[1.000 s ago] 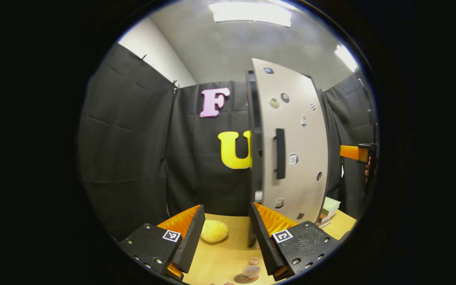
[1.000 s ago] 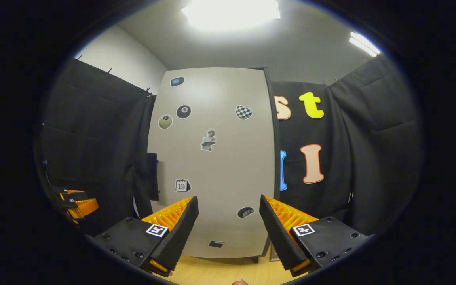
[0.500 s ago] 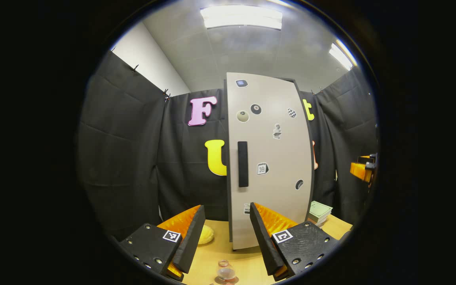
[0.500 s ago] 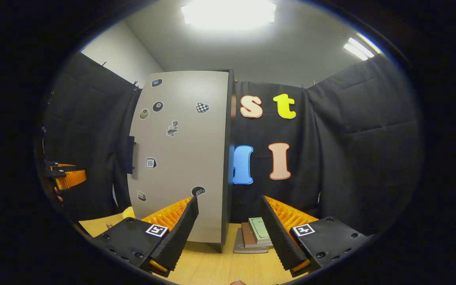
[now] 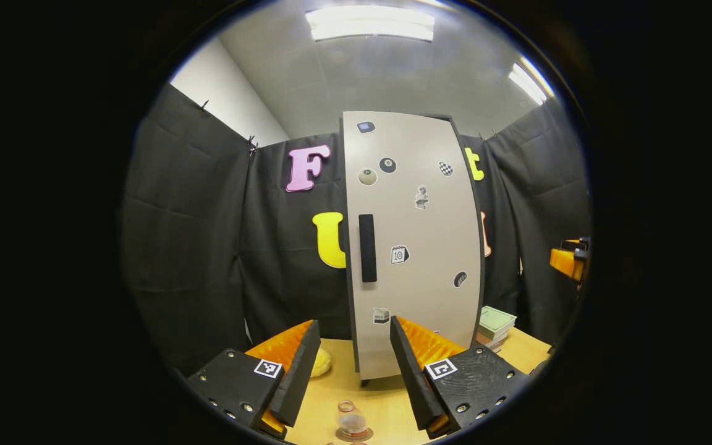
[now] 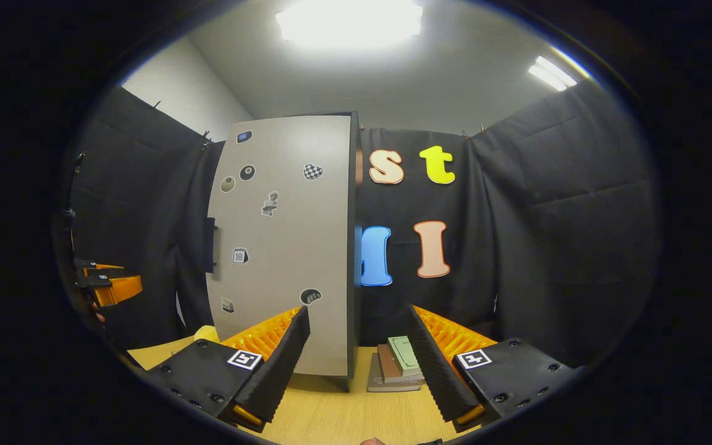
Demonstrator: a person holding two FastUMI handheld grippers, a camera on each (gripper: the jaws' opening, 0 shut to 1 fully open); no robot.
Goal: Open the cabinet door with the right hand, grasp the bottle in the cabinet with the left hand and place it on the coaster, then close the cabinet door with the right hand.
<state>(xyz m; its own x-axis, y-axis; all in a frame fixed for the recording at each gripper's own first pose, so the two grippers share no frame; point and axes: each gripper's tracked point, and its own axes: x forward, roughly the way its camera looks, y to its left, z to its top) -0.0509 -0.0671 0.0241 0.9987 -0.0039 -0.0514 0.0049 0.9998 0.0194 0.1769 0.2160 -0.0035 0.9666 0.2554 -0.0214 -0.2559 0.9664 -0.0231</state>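
The tall beige cabinet [image 5: 418, 247] stands on the wooden table with its door flat against the body and a dark handle [image 5: 366, 247] on its left edge. A small clear bottle [image 5: 351, 421] with reddish liquid stands on a round coaster [image 5: 352, 436] close below my left gripper [image 5: 353, 364], which is open and holds nothing. In the right gripper view the cabinet [image 6: 288, 247] is ahead on the left, and my right gripper [image 6: 359, 358] is open and apart from it. The other gripper [image 6: 109, 287] shows far left.
A stack of books [image 6: 396, 368] lies on the table to the right of the cabinet, also seen as the books [image 5: 495, 324]. A yellow rounded object [image 5: 319, 364] sits on the table left of the cabinet. Black cloth walls close in behind.
The cabinet door swung from ajar to flat against the cabinet. Both grippers drew back from it, and the bottle on the coaster came more fully into the left gripper view.
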